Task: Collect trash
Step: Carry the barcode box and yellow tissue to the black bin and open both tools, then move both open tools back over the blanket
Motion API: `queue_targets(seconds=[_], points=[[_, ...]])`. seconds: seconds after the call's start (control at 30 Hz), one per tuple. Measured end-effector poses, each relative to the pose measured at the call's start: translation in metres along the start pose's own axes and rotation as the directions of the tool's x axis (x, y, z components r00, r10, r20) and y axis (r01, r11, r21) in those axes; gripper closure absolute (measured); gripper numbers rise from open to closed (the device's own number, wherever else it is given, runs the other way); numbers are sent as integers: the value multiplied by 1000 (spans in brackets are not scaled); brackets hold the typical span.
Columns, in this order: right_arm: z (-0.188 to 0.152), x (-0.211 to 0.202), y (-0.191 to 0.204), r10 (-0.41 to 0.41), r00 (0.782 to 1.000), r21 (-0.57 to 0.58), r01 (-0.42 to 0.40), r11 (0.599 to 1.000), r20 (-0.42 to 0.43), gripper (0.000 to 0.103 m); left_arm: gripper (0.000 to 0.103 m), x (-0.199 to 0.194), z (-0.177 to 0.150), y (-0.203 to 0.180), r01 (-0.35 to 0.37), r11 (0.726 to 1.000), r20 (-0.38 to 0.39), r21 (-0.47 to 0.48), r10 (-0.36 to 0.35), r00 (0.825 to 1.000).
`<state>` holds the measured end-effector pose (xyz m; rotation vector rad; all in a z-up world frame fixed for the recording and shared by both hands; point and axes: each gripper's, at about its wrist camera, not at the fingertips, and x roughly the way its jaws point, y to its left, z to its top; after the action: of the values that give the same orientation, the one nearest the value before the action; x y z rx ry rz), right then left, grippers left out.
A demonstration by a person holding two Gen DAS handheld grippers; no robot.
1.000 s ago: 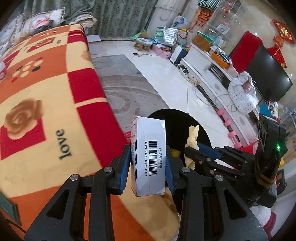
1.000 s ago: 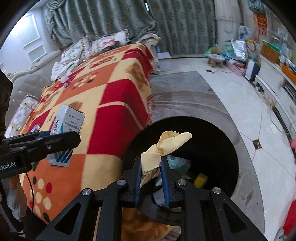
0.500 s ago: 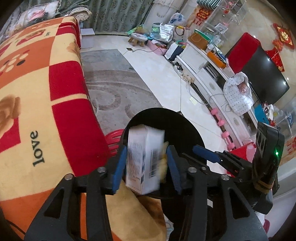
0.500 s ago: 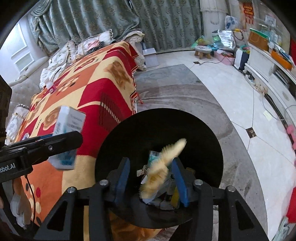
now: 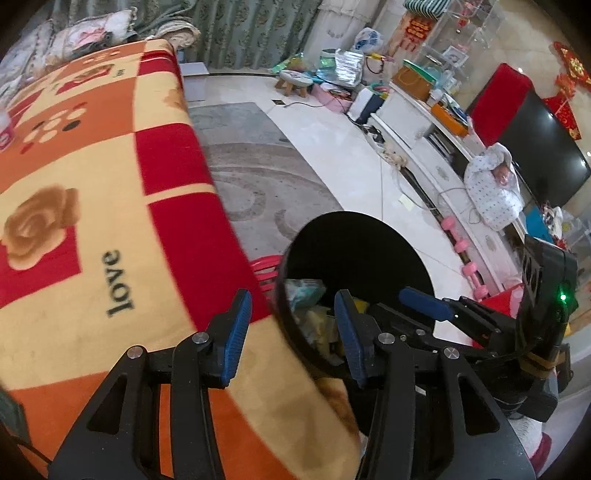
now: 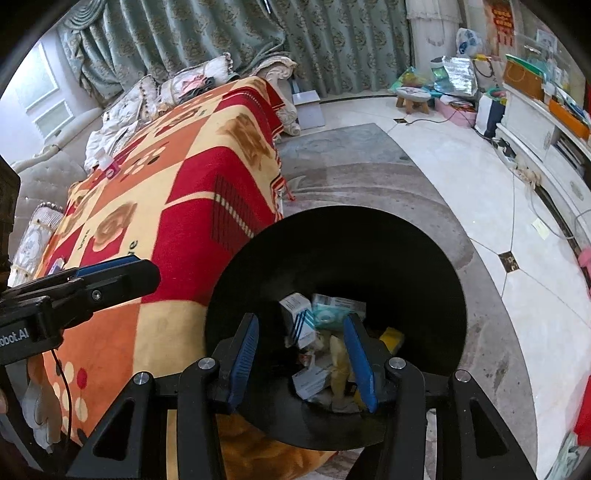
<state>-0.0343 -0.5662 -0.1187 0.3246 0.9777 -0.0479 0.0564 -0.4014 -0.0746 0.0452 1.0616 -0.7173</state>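
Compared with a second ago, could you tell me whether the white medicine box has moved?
Yes. It left the left gripper, whose jaws just opened, and dropped into the black bin; the white medicine box lies there.

Patchwork blanket [image 5: 92, 206] in red, orange and cream, with rose prints and the word "love", draped over its edge. Grey patterned rug [image 5: 266, 192] on pale tiled floor [image 6: 461, 173]. Green patterned curtains [image 6: 229, 33] behind. Small wooden stool [image 6: 413, 98] near bags by the wall. Dark television [image 5: 539, 151] on a white cabinet [image 5: 436, 155]; pink dumbbells [image 5: 467, 254] on the floor beside it.
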Motion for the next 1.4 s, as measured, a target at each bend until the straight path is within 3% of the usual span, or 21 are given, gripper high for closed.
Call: queue_targets(seconds=[0.4, 0.77, 1.0, 1.17, 1.27, 1.4], points=[[2, 3, 53, 70, 997, -83, -72, 994, -19, 50, 58, -41, -23, 56, -148, 988, 35, -47, 150, 988], [-8, 24, 145, 170, 980, -236, -190, 953, -104, 44, 58, -89, -61, 157, -267, 949, 29, -169, 276, 961], [-14, 39, 221, 262, 949, -348, -309, 885, -176, 42, 58, -132, -93, 235, -345, 903, 12, -254, 360, 933], [-18, 53, 286, 309, 922, -455, -384, 803, -233, 38, 58, -162, -113, 287, -367, 870, 6, -329, 390, 921], [-19, 67, 322, 331, 905, -498, -425, 756, -268, 37, 58, -176, -118, 312, -337, 875, 15, -348, 364, 931], [-24, 87, 362, 326, 892, -549, -450, 704, -314, 36, 51, -191, -120, 340, -343, 876, 32, -339, 375, 926]])
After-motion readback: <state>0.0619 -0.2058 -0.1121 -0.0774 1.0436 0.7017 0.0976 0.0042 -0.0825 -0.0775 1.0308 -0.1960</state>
